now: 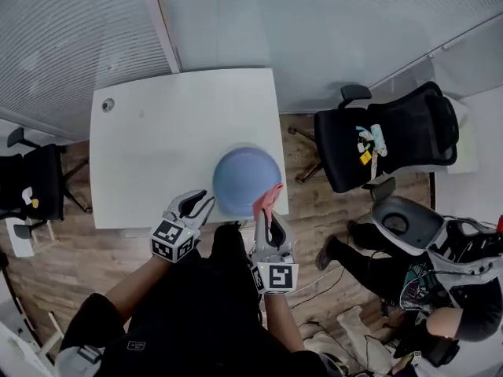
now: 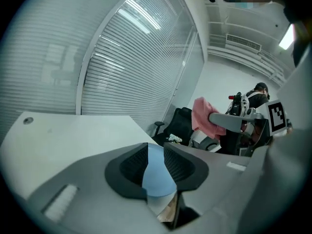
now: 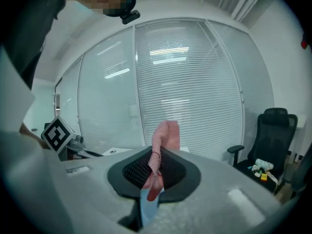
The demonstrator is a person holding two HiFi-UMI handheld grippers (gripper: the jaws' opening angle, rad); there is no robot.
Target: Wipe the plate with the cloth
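1. Office with slatted glass walls. The white table (image 1: pixel 157 140) carries the blue plate (image 1: pixel 245 177) at its near right corner, close enough for both my tools to work it.
2. Left gripper (image 1: pixel 200 204) sits just left of the plate, jaws released, nothing between the pads. Its own view shows the plate beyond the gap. I read this as lining up to pin the rim so the plate won't skid during wiping.
3. Right gripper (image 1: pixel 266 217) is at the plate's near right edge, clenched on the pink cloth (image 1: pixel 269 196). The cloth stands up out of the jaws over the rim. I can't tell if it touches the plate.
4. Wiping hasn't started, by my judgement. The black chair (image 1: pixel 393 136) stands well right of the plate.
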